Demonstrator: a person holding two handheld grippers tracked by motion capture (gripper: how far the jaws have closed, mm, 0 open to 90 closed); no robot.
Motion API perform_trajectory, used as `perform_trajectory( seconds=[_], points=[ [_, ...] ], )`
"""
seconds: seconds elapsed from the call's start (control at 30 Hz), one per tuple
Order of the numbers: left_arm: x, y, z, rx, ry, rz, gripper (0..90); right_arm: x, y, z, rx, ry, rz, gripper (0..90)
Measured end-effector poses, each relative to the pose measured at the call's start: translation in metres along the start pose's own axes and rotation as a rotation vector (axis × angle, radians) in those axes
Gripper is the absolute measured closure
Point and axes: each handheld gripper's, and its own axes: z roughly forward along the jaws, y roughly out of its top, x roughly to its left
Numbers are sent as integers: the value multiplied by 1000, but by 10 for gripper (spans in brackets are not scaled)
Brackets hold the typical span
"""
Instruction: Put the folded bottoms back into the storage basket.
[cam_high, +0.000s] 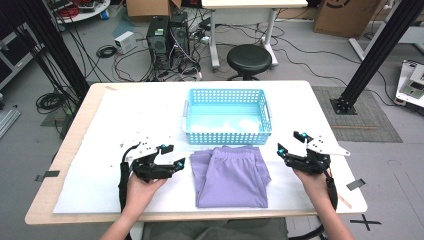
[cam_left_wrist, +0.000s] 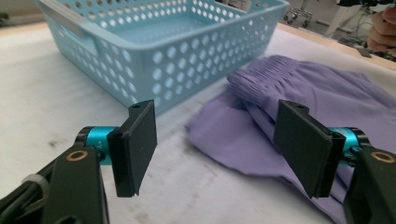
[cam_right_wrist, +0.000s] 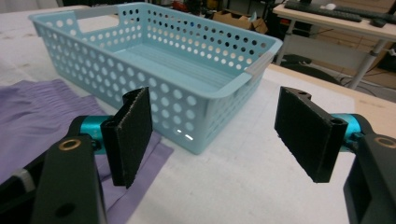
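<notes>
High view: folded purple shorts (cam_high: 231, 175) lie flat on the white table cover (cam_high: 100, 190), just in front of an empty light-blue perforated basket (cam_high: 227, 136), their pleated waistband toward it. Left gripper (cam_high: 169, 156) and right gripper (cam_high: 292, 142) flank the shorts, jaws spread, nothing between the pads. Thin, limp fabric; likely light, will sag and unfold if lifted at one point. Best pinched at both side edges, through all layers at once.
</notes>
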Motion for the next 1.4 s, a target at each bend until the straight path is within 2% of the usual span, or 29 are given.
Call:
perform_trajectory(
  seconds=[0.03,0.17,0.27,0.33,0.53,0.63,0.7,0.8,0.9,0.97,1.03,1.13,1.23,1.3,1.4],
  points=[
    [-2,-1,0,8,-5,-5,302,2,-1,0,1,3,-3,279],
    [-10,-6,2,48,20,-16,308,10,-7,-3,14,7,-15,279],
    [-15,-9,3,64,3,-34,308,13,-10,-6,22,14,-11,279],
    [-20,-10,4,67,-7,-41,306,16,-11,-8,27,27,11,279],
    [-41,-12,11,65,-20,-53,306,29,-13,-13,29,47,-2,278],
    [-51,-12,17,77,-36,-52,306,35,-13,-12,33,46,-31,278],
    [-57,-13,22,92,-41,-56,307,37,-13,-12,36,51,-25,279],
    [-63,-16,30,123,-32,-65,318,39,-14,-13,41,61,-14,278],
    [-68,-17,36,144,-24,-67,319,40,-16,-12,46,58,-24,279],
    [-71,-16,38,158,-5,-42,328,40,-17,-11,54,58,-23,278],
    [-72,-17,41,191,24,-23,357,41,-18,-10,61,61,-19,278],
    [-68,-18,43,225,49,-44,357,42,-18,-10,66,64,-21,278],
    [-65,-18,40,247,78,-37,357,43,-19,-10,75,68,-17,278],
    [-63,-19,39,251,77,-62,357,44,-19,-9,82,71,-18,277],
    [-61,-19,39,263,69,-77,357,47,-20,-10,97,80,-13,270]
  ],
)
